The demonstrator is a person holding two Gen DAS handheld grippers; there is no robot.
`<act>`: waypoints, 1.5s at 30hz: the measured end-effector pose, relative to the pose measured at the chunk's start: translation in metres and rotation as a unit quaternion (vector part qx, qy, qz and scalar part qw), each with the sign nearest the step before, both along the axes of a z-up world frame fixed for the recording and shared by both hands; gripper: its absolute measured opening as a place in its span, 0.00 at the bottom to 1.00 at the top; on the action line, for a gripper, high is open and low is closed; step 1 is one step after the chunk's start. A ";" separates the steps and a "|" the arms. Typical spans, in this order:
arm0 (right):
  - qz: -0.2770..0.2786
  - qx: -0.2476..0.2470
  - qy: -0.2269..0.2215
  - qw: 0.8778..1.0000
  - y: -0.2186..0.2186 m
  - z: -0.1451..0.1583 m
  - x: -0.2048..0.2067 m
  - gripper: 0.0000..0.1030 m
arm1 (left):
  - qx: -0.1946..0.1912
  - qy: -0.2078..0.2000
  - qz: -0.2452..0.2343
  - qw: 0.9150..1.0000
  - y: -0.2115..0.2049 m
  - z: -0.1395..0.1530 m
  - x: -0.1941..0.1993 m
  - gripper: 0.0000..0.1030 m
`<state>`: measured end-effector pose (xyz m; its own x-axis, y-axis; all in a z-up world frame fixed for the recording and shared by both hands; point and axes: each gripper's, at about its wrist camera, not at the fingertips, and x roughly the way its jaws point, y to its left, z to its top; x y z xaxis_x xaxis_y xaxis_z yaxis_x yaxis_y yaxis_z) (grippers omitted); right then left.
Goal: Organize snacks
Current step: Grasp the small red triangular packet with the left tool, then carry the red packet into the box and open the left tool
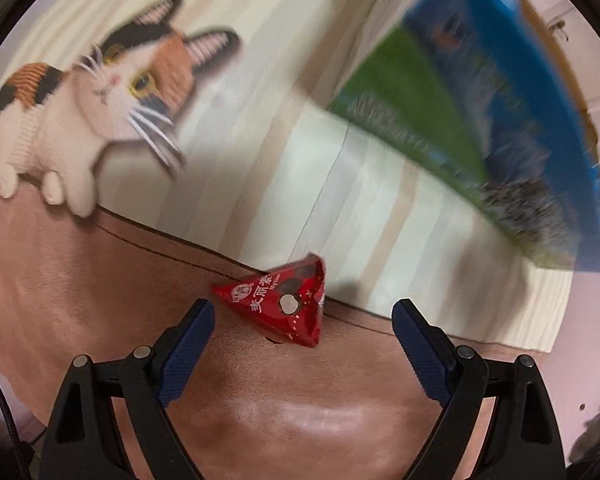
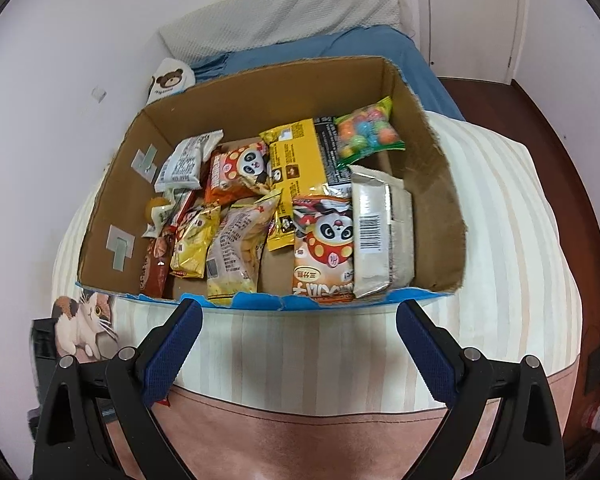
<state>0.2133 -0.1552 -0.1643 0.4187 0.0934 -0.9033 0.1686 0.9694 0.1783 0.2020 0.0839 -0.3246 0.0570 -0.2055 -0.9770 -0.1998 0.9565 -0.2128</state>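
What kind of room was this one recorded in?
Most likely a bedroom at home. The cardboard box of snacks sits on a striped bedcover with a cat print, a white pillow and a blue blanket lie behind it, and a white door is close by.

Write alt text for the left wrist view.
The open left gripper hangs over a red triangular snack packet lying on a brown cushion, the packet between its jaws but untouched. Behind it are striped bedding with a cat picture and a blurred box.

The bed cover [image 2: 500, 240] is striped cream and pink. A cardboard box [image 2: 440, 184] sits just past the right jaws. A red snack packet [image 1: 284, 304] lies between the left jaws.
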 end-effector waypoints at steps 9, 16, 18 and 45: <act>-0.012 -0.005 0.010 1.000 -0.001 -0.007 0.005 0.97 | 0.001 0.021 -0.012 1.000 -0.014 -0.024 0.001 0.44; -0.016 -0.004 0.007 1.000 0.000 -0.004 0.005 0.97 | -0.011 0.010 0.001 1.000 -0.005 -0.010 -0.001 0.40; -0.017 -0.003 0.004 1.000 0.000 -0.002 0.005 0.97 | -0.020 0.007 0.008 1.000 -0.001 0.000 -0.002 0.40; -0.019 -0.048 -0.024 0.998 -0.027 0.047 0.052 0.97 | 0.013 -0.172 -0.155 0.973 -0.120 0.188 0.142 0.41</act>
<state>0.2653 -0.1827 -0.1173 0.4628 -0.0103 -0.8864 0.1995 0.9755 0.0928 0.3442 -0.0357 -0.1361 0.3203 -0.2408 -0.9162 0.1776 0.9653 -0.1916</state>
